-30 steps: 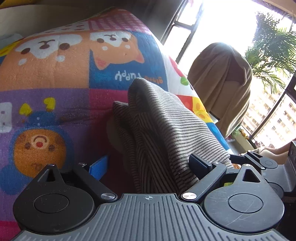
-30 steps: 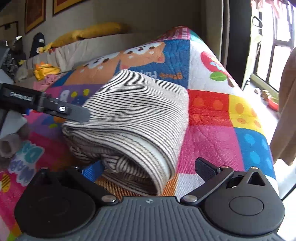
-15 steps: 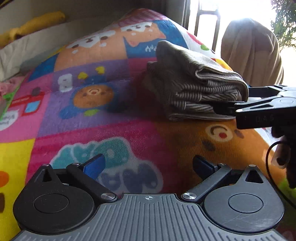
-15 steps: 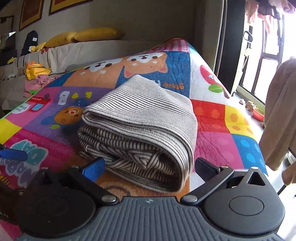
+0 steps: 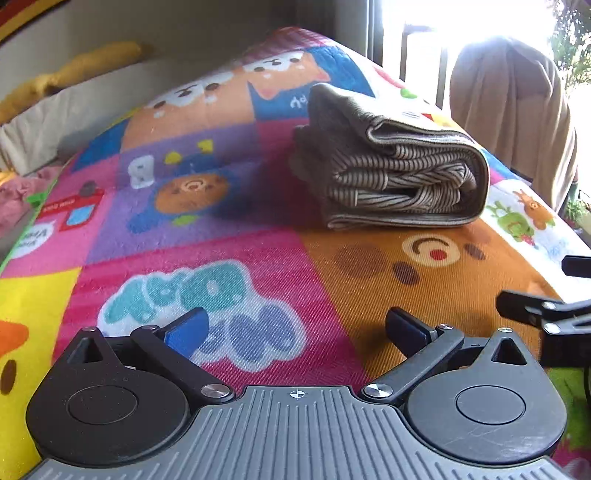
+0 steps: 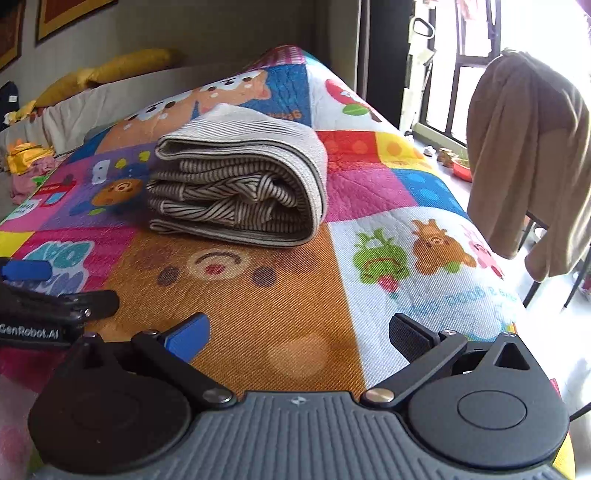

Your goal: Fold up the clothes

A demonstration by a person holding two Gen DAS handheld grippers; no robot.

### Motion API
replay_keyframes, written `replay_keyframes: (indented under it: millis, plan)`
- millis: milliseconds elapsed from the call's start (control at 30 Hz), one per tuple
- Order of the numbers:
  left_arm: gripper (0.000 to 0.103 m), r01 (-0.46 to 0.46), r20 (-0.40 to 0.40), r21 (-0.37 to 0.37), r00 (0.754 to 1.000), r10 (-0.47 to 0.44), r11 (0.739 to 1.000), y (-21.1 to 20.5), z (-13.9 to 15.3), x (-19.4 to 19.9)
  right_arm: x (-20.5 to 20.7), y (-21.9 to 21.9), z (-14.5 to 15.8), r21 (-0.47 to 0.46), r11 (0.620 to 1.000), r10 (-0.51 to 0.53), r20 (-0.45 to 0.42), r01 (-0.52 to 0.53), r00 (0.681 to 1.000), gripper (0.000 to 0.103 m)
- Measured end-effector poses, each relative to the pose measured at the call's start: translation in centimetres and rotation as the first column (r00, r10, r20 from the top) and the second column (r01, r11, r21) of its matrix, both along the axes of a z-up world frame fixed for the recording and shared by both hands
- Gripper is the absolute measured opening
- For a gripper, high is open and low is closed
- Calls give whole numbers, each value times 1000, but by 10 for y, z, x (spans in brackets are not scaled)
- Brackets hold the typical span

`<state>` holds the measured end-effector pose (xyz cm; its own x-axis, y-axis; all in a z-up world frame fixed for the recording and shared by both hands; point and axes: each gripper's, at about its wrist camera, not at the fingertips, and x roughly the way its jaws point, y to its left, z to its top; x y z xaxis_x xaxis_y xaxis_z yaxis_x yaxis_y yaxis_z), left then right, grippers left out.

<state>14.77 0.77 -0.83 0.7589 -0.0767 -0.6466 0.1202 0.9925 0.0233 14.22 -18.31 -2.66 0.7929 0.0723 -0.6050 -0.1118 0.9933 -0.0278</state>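
Bright cartoon patchwork mat (image 6: 295, 295) is spread across the surface, and the folded striped garment (image 6: 240, 188) is seen resting on it, apart from both tools. Left gripper (image 5: 295, 328) is held wide open and empty, jaws just widened; right gripper (image 6: 299, 332) likewise spread, nothing between.

We take this for a home, a living room or bedroom. A quilted children's mat (image 6: 369, 192) with cartoon bears and bright patches covers the work surface. At the far left a pale cushioned edge, sofa or bed, carries yellow pillows (image 6: 107, 72). Framed pictures (image 6: 66, 11) hang on the wall above. On the right, a tall window with dark bars (image 6: 454, 92) lets in strong daylight; a brown cloth (image 6: 528, 155) drapes over a chair. Loose pink and yellow clothes (image 6: 26, 166) lie far left. A palm (image 5: 572, 40) shows outside.
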Motion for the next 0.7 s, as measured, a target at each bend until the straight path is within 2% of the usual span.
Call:
replay_keyframes:
  millis: [100, 200, 333, 700]
  plan:
    - [103, 1, 0, 1, 1000, -1, 1000, -1, -1, 0, 15, 8, -6, 6, 998, 64, -51, -64, 997, 103]
    - [103, 1, 1, 4, 1000, -1, 1000, -1, -1, -1, 17, 0, -6, 65, 996, 62, -53, -58, 997, 103]
    - [103, 1, 0, 0, 1000, -1, 1000, -1, -2, -1, 16, 5, -7, 32, 998, 60, -55, -58, 997, 103]
    - [103, 0, -3, -11, 1000, 0, 1000, 9, -3, -1, 17, 4, -8, 38, 998, 61, -56, -59, 997, 103]
